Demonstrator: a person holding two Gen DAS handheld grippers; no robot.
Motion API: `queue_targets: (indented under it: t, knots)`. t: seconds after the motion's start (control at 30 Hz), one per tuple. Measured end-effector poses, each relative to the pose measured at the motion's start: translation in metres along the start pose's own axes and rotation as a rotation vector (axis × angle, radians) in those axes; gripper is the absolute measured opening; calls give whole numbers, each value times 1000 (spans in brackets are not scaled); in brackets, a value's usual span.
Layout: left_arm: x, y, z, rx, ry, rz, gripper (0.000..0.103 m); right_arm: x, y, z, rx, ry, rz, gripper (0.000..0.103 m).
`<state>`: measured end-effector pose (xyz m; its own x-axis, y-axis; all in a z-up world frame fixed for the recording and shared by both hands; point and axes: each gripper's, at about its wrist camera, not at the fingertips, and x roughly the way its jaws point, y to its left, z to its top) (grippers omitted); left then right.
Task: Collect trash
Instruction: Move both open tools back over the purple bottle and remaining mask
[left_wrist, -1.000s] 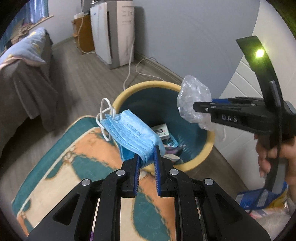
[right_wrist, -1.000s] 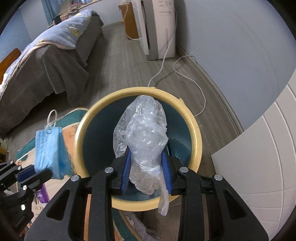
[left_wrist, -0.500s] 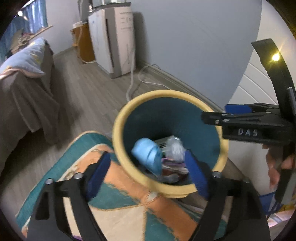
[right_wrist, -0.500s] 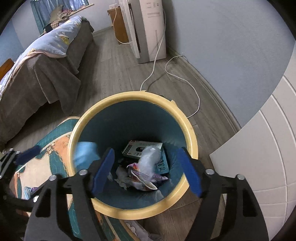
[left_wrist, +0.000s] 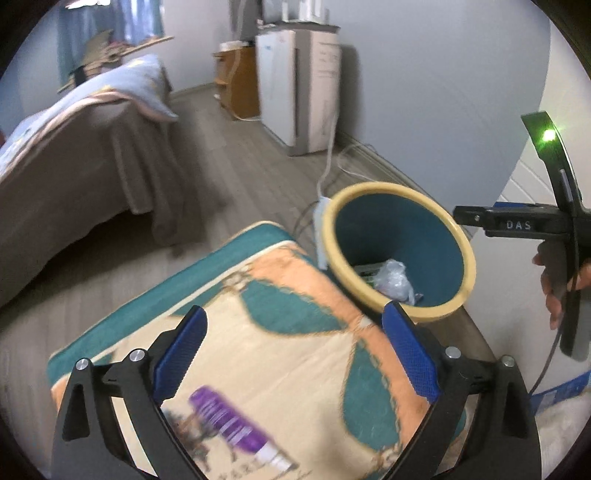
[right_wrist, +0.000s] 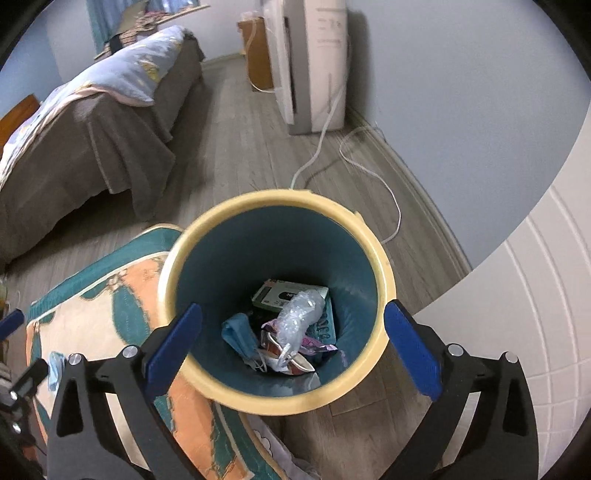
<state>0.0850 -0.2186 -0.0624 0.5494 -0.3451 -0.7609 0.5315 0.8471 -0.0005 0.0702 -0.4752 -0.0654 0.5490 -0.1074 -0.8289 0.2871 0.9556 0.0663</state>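
— Left gripper (left_wrist: 291, 354), right gripper (right_wrist: 293, 350)?
— Both opening wide, holding nothing.
— Blue face mask (right_wrist: 238, 334), clear plastic bag (right_wrist: 299, 310)?
— Inside yellow-rimmed bin (right_wrist: 384, 258), mask at nine o'clock of bag.

Soft, even indoor light is filling both views, coming perhaps from the curtained window (left_wrist: 110, 26) at top left. Motion blur is smearing the rug (left_wrist: 280, 369) in the left wrist view. A green lamp (left_wrist: 549, 136) is flaring. Fisheye distortion is bending the walls, black vignetting is ringing each frame, and the bin (right_wrist: 384, 258) is shading its own contents.
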Motion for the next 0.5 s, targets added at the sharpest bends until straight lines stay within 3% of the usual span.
queue_targets:
  t: [0.5]
  knots:
    - [-118, 75, -40, -162, -82, 166, 97, -93, 104, -3, -170, -114, 134, 97]
